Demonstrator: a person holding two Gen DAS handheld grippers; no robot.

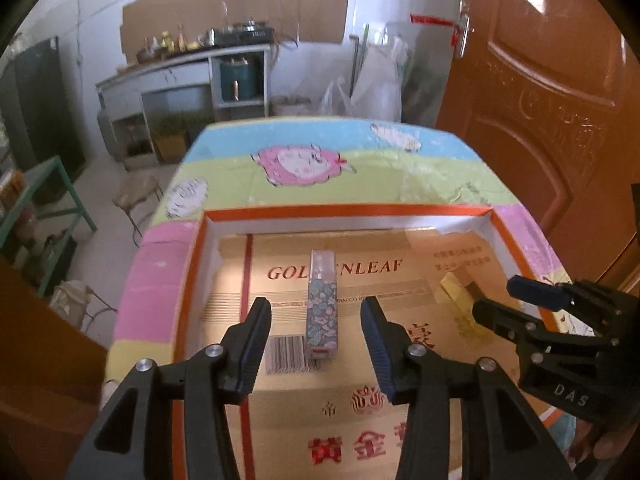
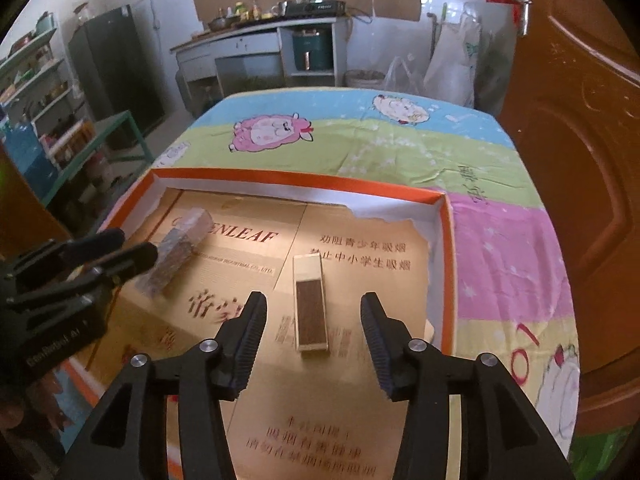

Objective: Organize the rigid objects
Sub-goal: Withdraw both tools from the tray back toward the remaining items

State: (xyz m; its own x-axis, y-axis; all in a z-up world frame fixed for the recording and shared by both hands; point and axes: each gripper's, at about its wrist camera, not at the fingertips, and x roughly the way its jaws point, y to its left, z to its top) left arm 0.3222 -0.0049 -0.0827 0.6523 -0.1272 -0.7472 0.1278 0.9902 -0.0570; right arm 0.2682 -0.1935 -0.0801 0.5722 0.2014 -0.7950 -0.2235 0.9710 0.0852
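- The left claw hangs with its black ribbed fingers spread wide, gripping nothing.
- Between those fingers, not touching either, a slim floral-patterned rectangular box with a clear top lies flat on the tray floor.
- The right claw also stands wide and empty, its jaws well apart on either side of a pale gold rectangular box with a dark brown panel, which lies flat and free of both pads.
- Both boxes rest inside a shallow orange-rimmed cardboard tray lined with tan printed carton board; the floral box sits toward the tray's left, the gold one toward its right, well apart.
- In the left wrist view the right claw shows at the right edge, above the gold box.
- The tray lies on a counter covered with a striped cartoon-sheep cloth in pink, green and blue.
- Farther off stand a grey kitchen bench with a stove and a brown wooden door.
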